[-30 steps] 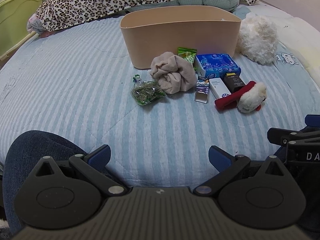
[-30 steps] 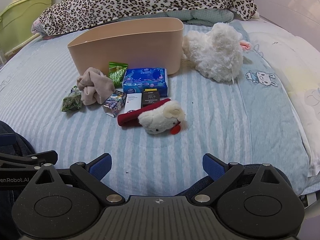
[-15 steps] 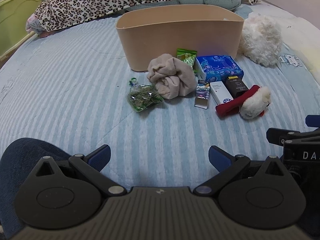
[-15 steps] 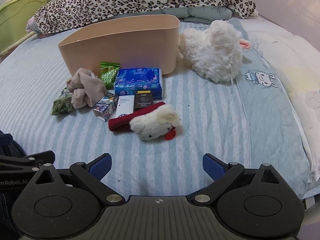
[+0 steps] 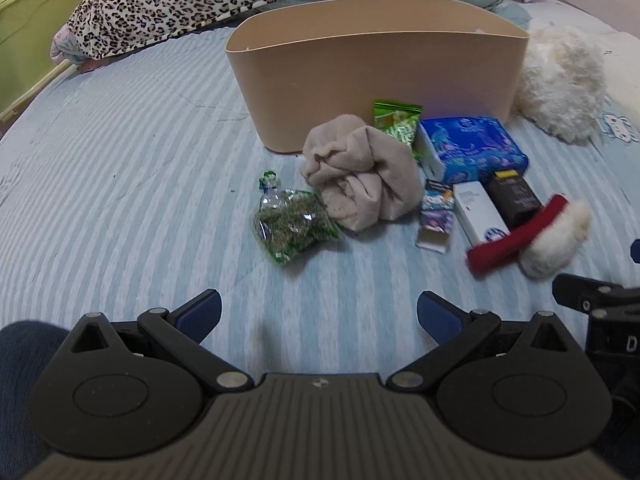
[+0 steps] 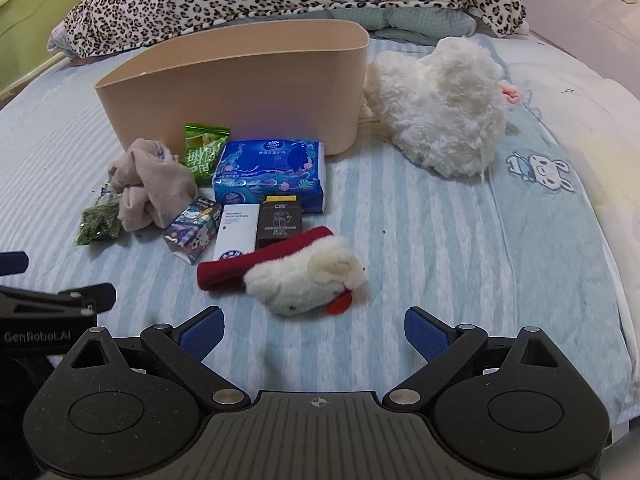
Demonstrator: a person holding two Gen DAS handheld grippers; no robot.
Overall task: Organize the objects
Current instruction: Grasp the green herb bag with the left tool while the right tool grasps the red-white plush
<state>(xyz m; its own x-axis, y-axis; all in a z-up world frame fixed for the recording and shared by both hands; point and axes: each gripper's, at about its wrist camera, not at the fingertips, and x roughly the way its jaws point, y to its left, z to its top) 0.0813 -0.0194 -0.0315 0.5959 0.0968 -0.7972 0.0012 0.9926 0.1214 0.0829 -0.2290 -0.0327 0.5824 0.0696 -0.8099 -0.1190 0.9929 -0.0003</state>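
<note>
Both grippers were empty with jaws spread wide: left gripper [image 5: 319,310] low over bare striped bedspread [image 5: 120,168], right gripper [image 6: 313,328] just short of the small white plush with the red band [image 6: 298,276]. Nothing looked binned yet, so probably approach phase, first pick.

Right: I'd straddle the plush body rather than the thin band, and close across the narrow width; soft, so it should compress and hold.

Left: nearest target was the green herb bag [image 5: 290,224], touching the beige cloth [image 5: 360,176]. Come in from the free near-left side to avoid snagging cloth.

Behind these, small boxes packed tight: cartoon box [image 6: 192,230], white box [image 6: 236,232], dark box [image 6: 280,220], then blue tissue pack [image 6: 270,176] and green snack bag [image 6: 204,152] against the tan bin [image 6: 240,80]. Little finger room between them, so clear outer items first.

Bin top open, rim high: lift clear before crossing. Open bedspread left and right; big white plush [image 6: 440,116] crowded the bin's right end
</note>
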